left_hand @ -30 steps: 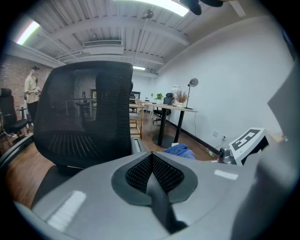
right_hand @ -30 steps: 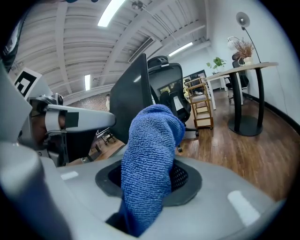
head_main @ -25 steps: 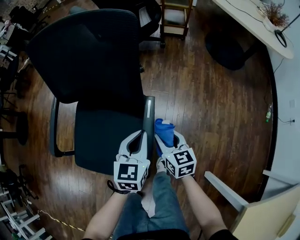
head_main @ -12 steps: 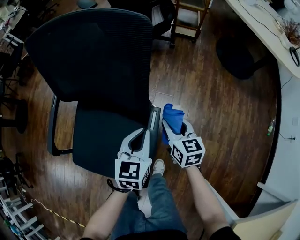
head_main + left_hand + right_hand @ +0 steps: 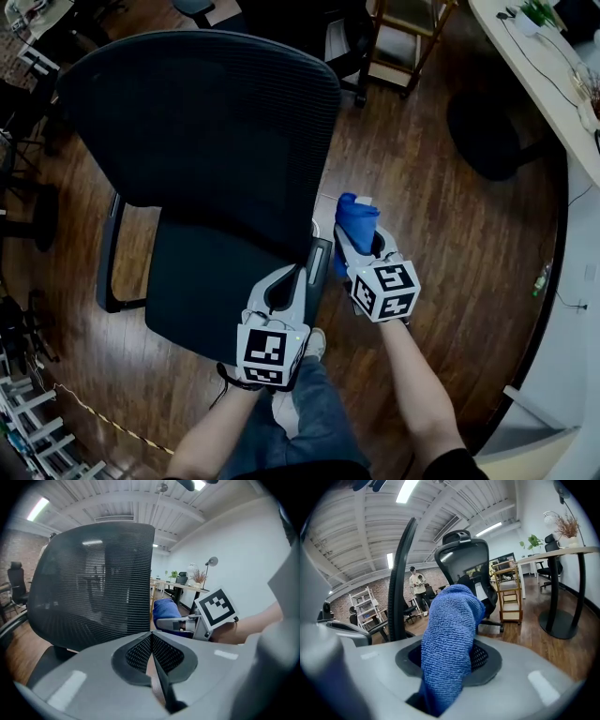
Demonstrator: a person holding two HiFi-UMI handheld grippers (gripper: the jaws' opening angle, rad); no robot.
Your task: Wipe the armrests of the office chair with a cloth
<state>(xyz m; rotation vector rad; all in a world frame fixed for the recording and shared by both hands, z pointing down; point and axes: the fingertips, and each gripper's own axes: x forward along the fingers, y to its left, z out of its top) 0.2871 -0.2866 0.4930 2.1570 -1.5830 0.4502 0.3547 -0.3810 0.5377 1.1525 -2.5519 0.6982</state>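
The floor (image 5: 441, 216) beneath both tongs is dark wooden board with a dull shine. The office chair (image 5: 206, 122) stands ahead and to the left of the tongs. It is black, with a broad rounded back of fine ribbed mesh and a flat, matte seat. A pale, smooth desk (image 5: 539, 66) curves away far ahead and to the right of the right tongs.

The chair's near armrest (image 5: 317, 267) is a narrow dark pad with rounded ends. It runs between the two tongs, just beside the tip of the left pair. The far armrest (image 5: 108, 253) is a thin bent bar on the other side of the seat, well to the left of both tongs.

The left tongs (image 5: 292, 274) are grey moulded plastic with dark dimpled pads. The left gripper view shows them closed, pad against pad, with nothing between them. The right tongs (image 5: 361, 246) are gripping the cloth (image 5: 358, 223). The cloth is a blue towel with a nubby, looped weave, bunched into a soft roll. It sticks out past the tips and hangs just right of the near armrest's far end. Whether it touches the pad cannot be told.
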